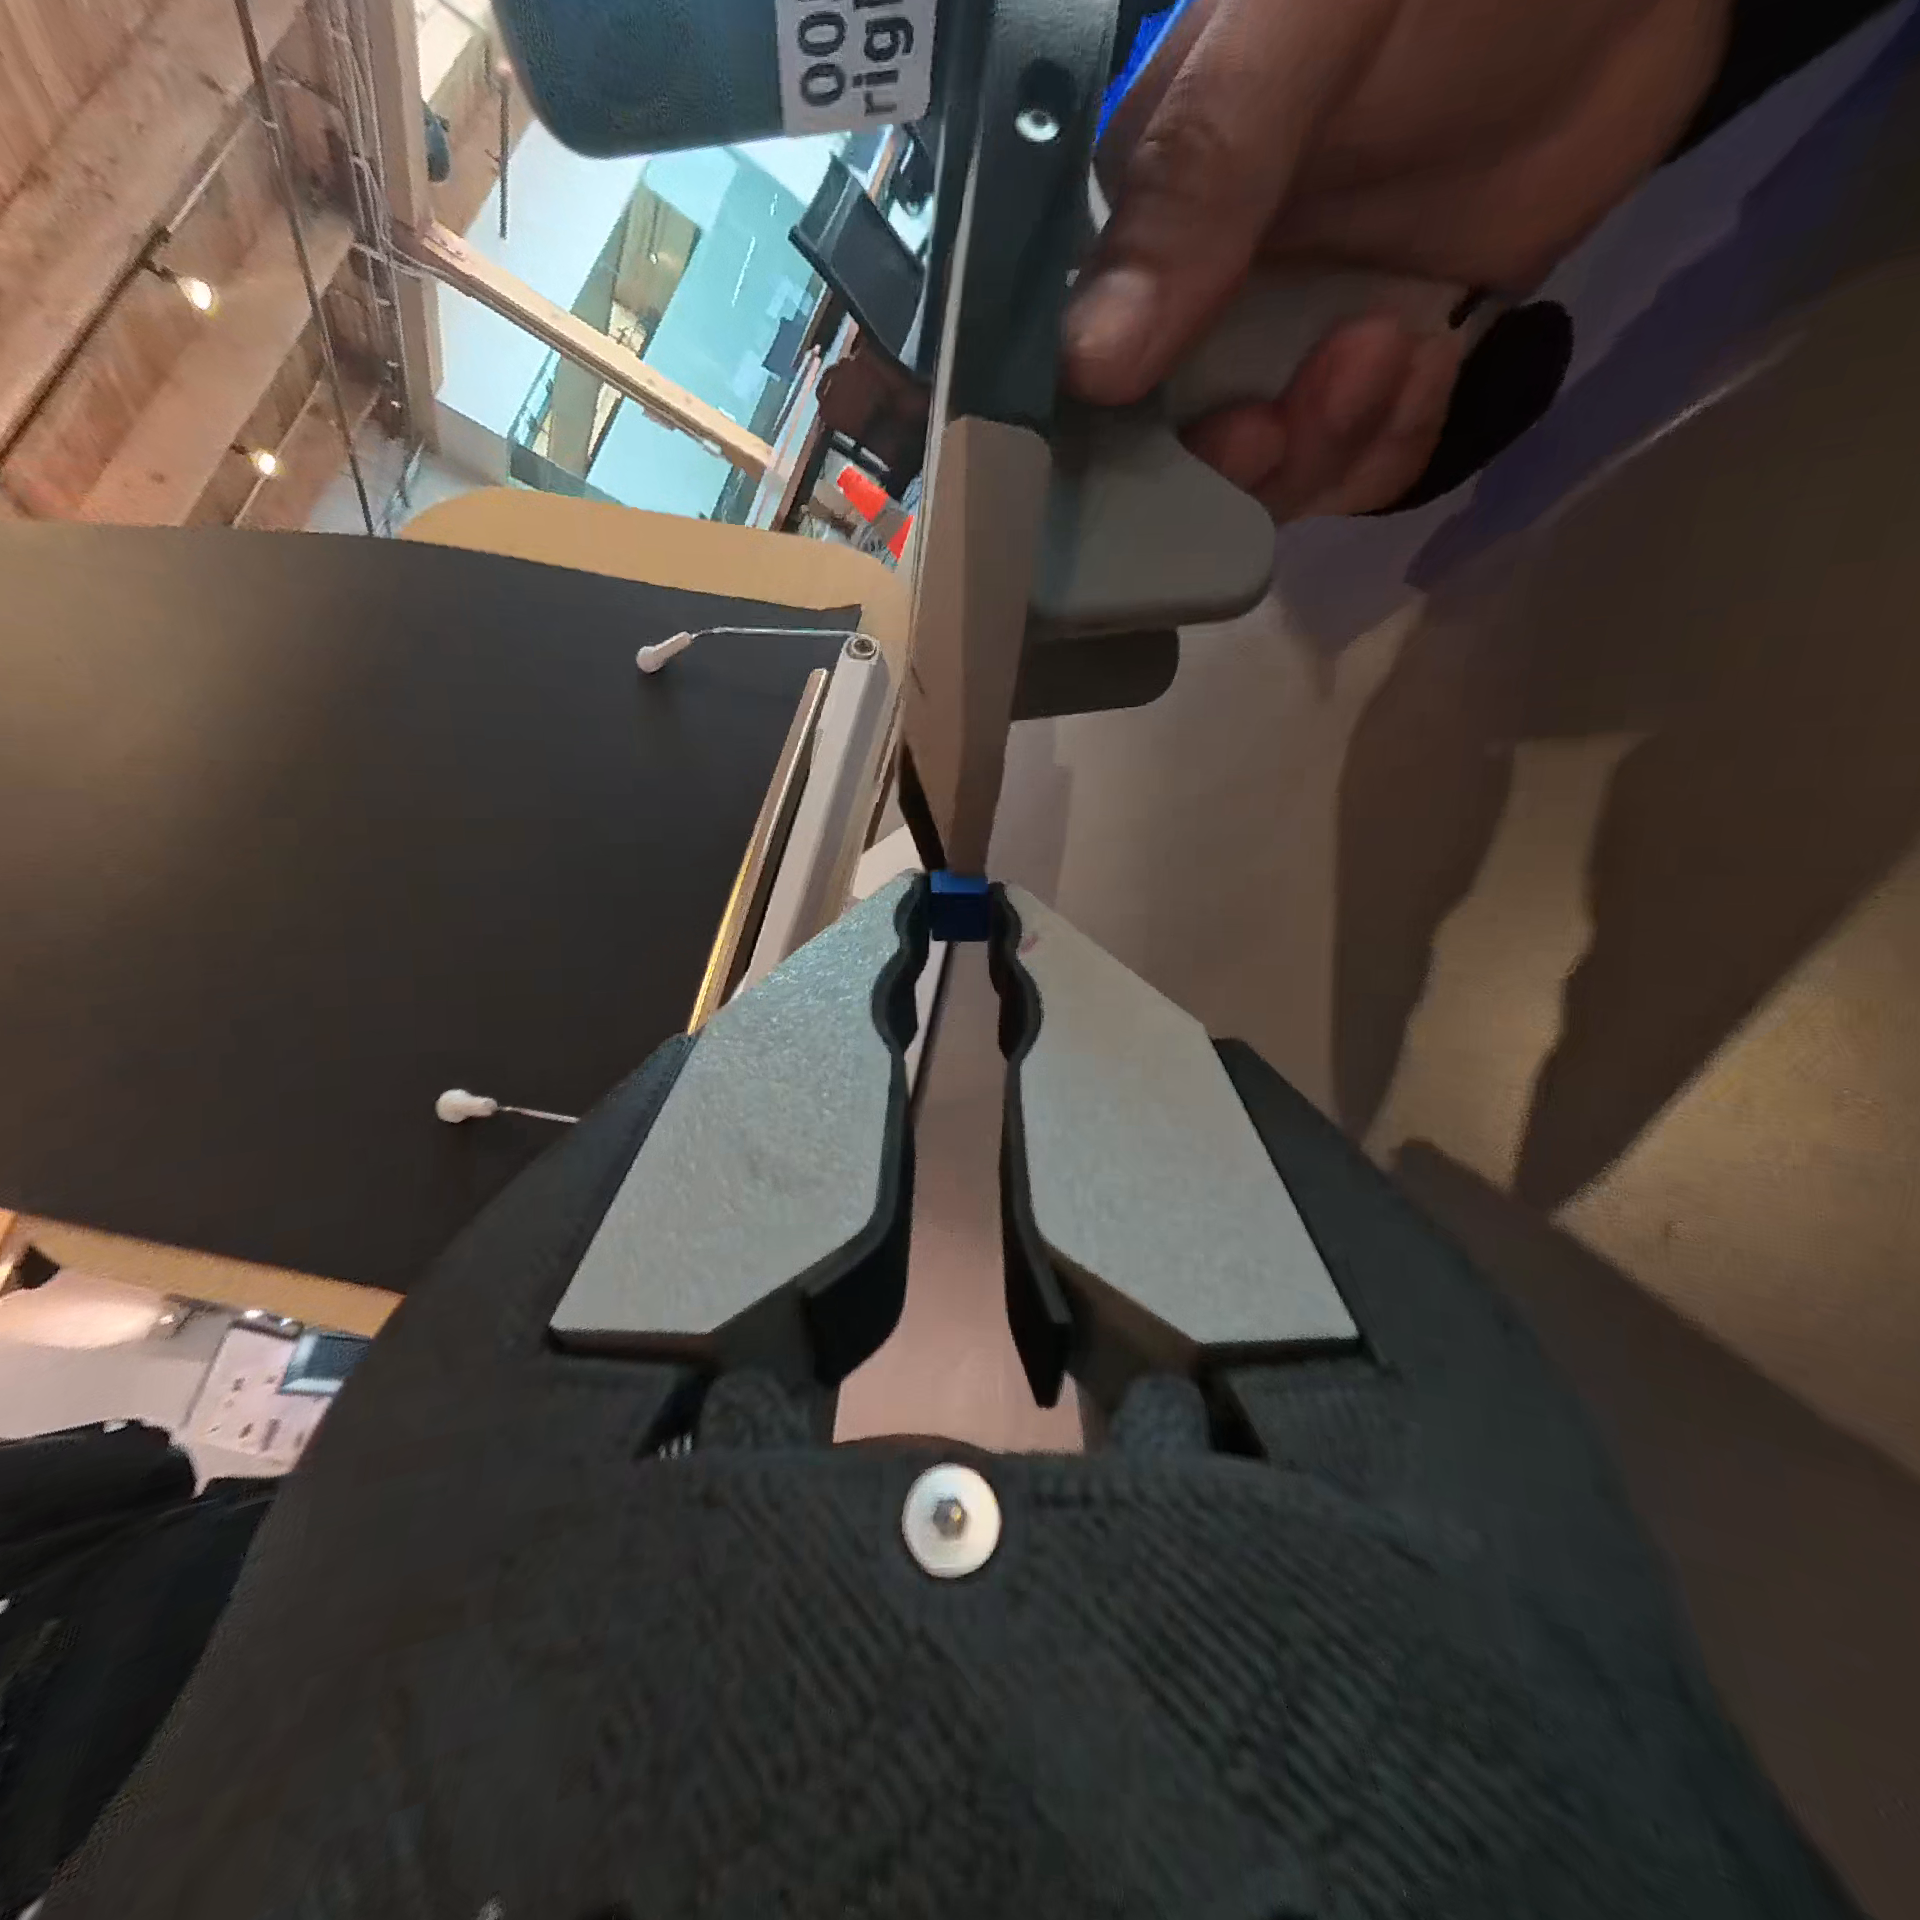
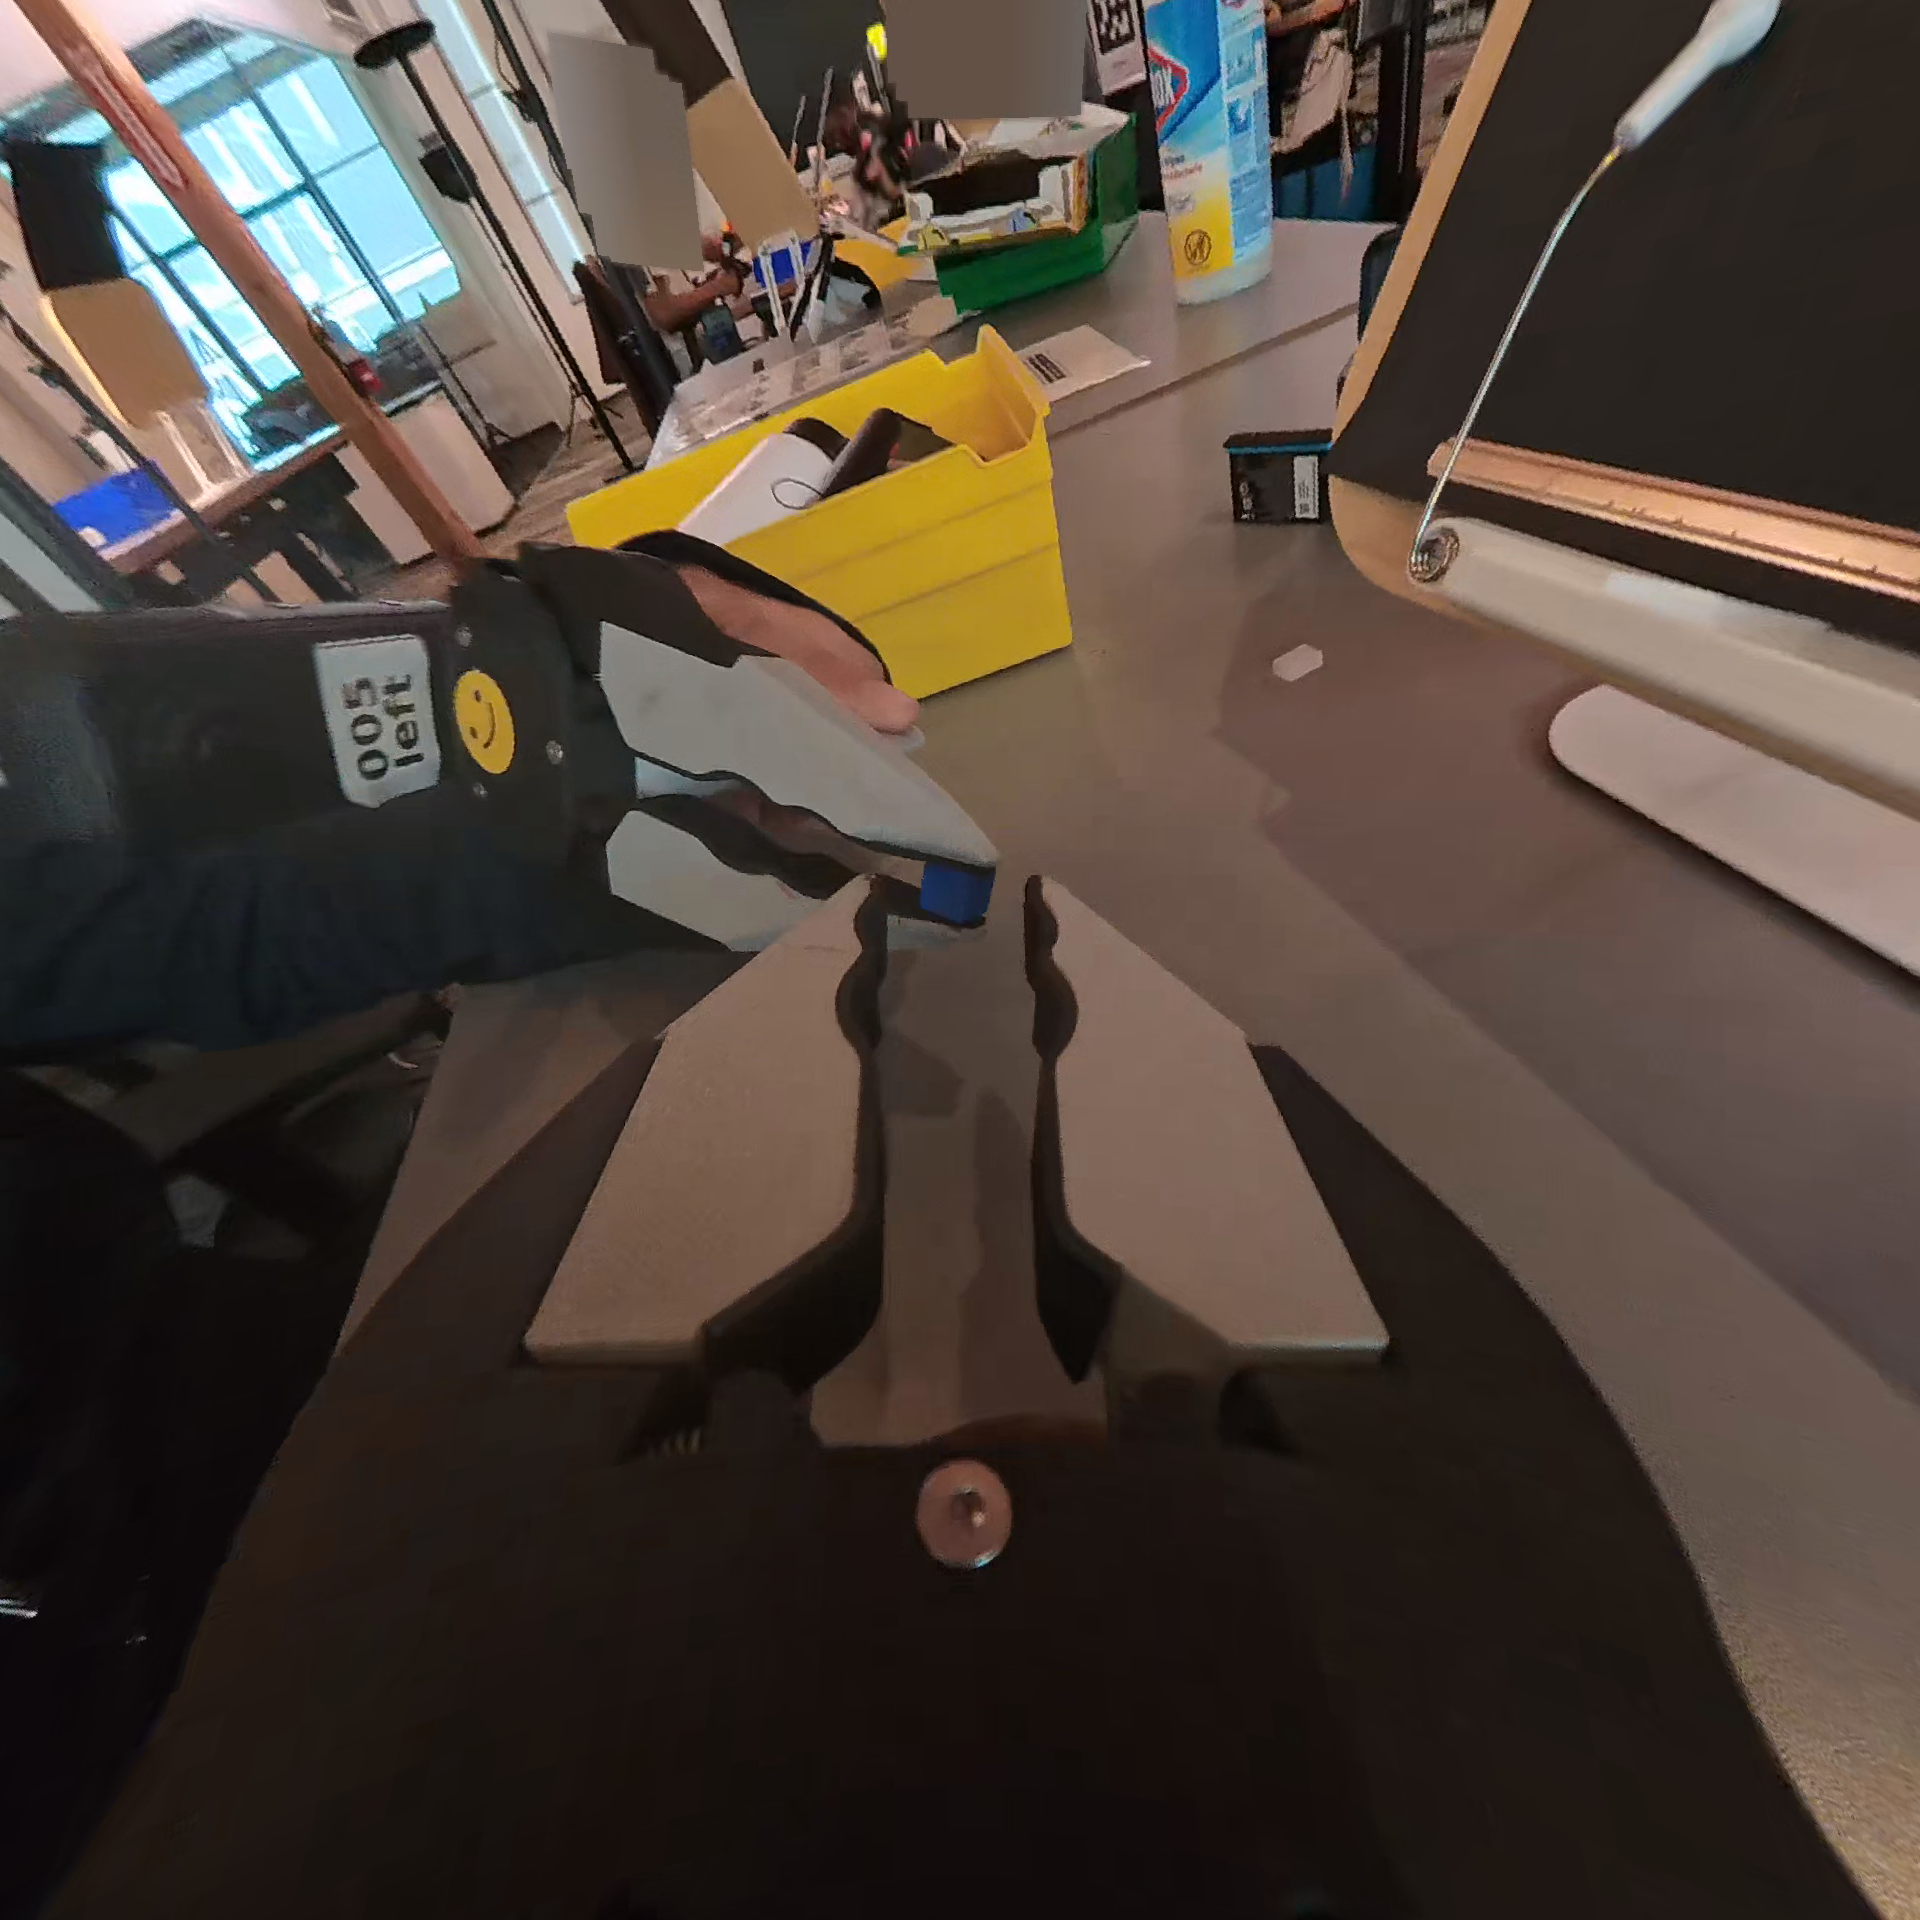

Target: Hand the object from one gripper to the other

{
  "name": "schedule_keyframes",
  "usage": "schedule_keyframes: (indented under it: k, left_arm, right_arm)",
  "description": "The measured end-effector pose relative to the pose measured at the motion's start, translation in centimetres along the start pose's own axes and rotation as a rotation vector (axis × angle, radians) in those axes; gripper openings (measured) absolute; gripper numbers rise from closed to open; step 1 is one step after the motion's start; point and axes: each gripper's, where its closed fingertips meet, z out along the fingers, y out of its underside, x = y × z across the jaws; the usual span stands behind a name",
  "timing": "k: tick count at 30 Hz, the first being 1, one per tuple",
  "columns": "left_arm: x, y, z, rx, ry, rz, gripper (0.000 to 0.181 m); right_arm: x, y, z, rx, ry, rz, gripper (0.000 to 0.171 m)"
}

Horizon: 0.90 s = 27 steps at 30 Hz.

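My left tongs (image 1: 958,914) pinch the blue cube (image 1: 957,910) at the very tips, one finger (image 1: 769,1132) pressed to each side of it. My right tongs (image 2: 951,914) are spread, their tips apart with nothing clamped; the cube (image 2: 954,896) sits just beyond the gap, close to the left-hand fingertip, and I cannot tell if it touches. In the right wrist view the left tongs (image 2: 935,883) come in from the left, held sideways, with my gloved hand (image 2: 769,634) on them. In the left wrist view the right tongs (image 1: 961,821) point down at the cube from above, gripped by my bare hand (image 1: 1340,260).

Both pairs hang over the grey table (image 2: 1195,831). On it, toward the far edge, stands a yellow bin (image 2: 914,551) holding odds and ends, with a small black box (image 2: 1276,476) to its right. A black board (image 2: 1714,270) with a wire arm (image 2: 1507,312) leans at the table's right side. Farther back are a green tray (image 2: 1039,260) and a white tub (image 2: 1216,145).
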Motion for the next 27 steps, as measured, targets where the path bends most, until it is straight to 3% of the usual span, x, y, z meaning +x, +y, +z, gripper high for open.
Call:
schedule_keyframes:
  k: [7,11,14,19,22,27]
  left_arm:
    - [0.3,0.4,0.5,-0.045,-0.023,0.032,0.009]
    - [-0.9,-0.7,-0.3,0.074,-0.032,-0.2,0.014]
    - [-1.7,-0.6,-0.7,0.122,0.061,-0.489,0.015]
    - [-2.8,-1.0,-1.0,0.221,0.195,-0.945,0.015]
    - [-2.4,-1.0,-0.9,0.22,0.268,-1.057,0.019]
    - [-1.5,-1.3,-0.7,0.228,0.346,-1.133,0.024]
  right_arm:
    - [0.5,0.7,0.9,-0.021,0.021,0.054,0.01]
    - [1.5,-0.5,-0.4,0.03,0.088,0.026,0.01]
    - [2.8,-1.7,-2.3,0.048,0.249,-0.172,0.01]
    - [2.2,-2.7,-3.2,-0.029,0.495,-0.706,0.01]
    - [1.4,-2.4,-2.4,-0.104,0.604,-0.969,0.01]
    - [1.0,-0.8,-0.8,-0.209,0.615,-1.152,0.01]
